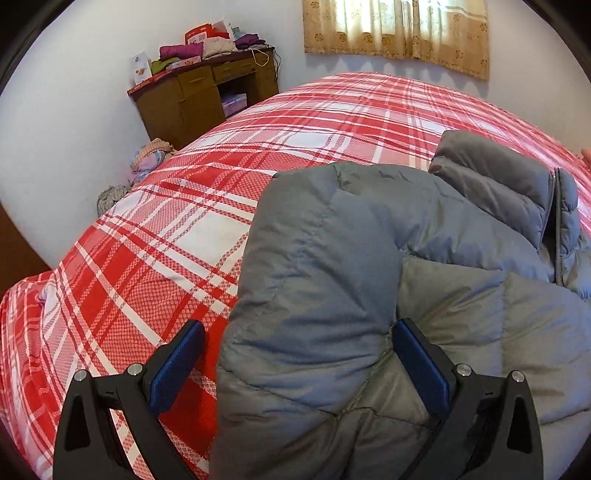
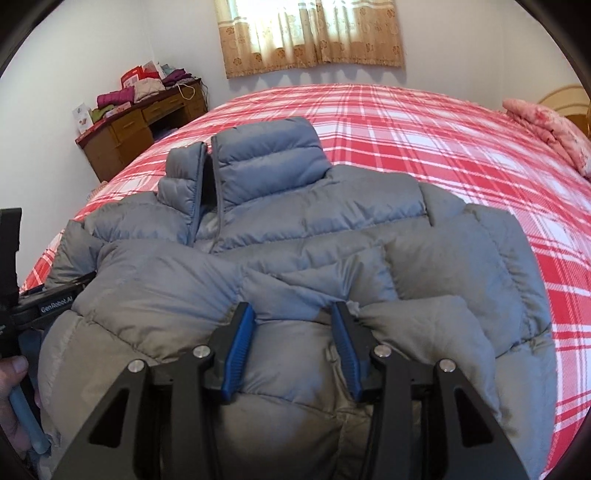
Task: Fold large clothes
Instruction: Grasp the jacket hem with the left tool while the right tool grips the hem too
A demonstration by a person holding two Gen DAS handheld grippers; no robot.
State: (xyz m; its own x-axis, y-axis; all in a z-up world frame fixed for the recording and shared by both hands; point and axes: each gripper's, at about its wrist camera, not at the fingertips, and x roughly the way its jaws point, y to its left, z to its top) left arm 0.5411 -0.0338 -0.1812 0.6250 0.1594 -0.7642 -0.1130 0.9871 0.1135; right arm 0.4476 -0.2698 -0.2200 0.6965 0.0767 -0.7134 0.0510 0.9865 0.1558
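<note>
A grey puffer jacket (image 2: pixel 295 240) lies front up on the red plaid bed (image 2: pixel 443 147), its collar (image 2: pixel 266 155) standing toward the far wall and both sleeves folded in over the chest. My right gripper (image 2: pixel 291 306) hovers over the jacket's lower middle, jaws partly apart, both blue pads bare, with the fabric under them. My left gripper (image 1: pixel 299 324) stands wide open astride the jacket's (image 1: pixel 332 277) left side. Its left pad is apart from the fabric, over the bedspread (image 1: pixel 147 258). In the right wrist view the left gripper's body (image 2: pixel 22 302) shows at the left edge, with a hand (image 2: pixel 13 387) on its handle.
A brown wooden desk (image 1: pixel 207 92) piled with clothes and boxes stands in the far left corner. Loose clothes (image 1: pixel 147 162) lie on the floor beside the bed. A tan curtain (image 2: pixel 310 33) hangs on the far wall. Pink bedding (image 2: pixel 550 125) rests at the bed's right end.
</note>
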